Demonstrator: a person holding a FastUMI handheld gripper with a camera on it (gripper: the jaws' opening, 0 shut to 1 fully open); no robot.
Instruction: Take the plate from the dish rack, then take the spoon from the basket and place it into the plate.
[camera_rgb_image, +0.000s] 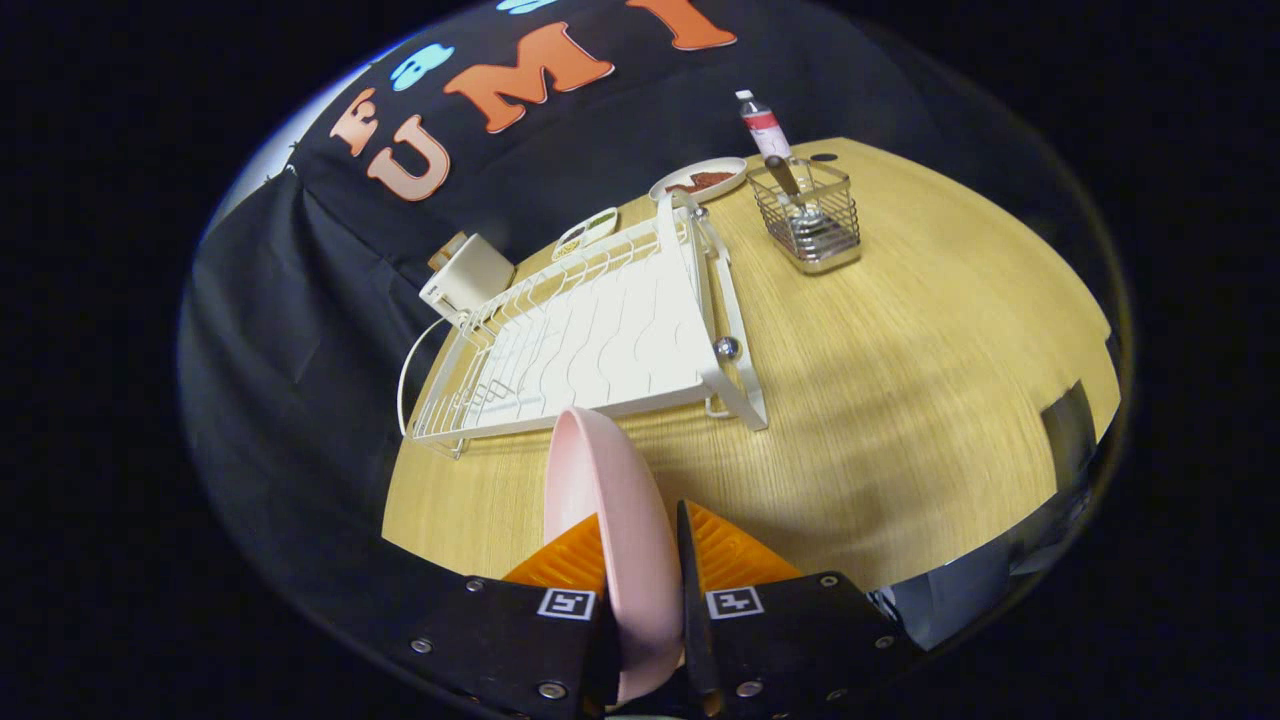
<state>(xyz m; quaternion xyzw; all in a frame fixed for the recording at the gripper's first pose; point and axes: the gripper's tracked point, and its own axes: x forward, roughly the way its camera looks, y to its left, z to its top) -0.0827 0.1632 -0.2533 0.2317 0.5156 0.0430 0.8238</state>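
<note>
The plate (610, 510) is held edge-on, clamped between both fingers of the tool (640, 560), just in front of the rack (590, 330), over bare bench (900, 400) where it could be laid. The spoon (790, 185) is kept upright by the basket (812, 222), beyond the rack.

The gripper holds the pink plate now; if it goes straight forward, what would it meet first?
Probably the near edge of the white dish rack, which lies just beyond the plate held in the gripper. Depth is unclear; if held high, it may pass above the rack.
</note>
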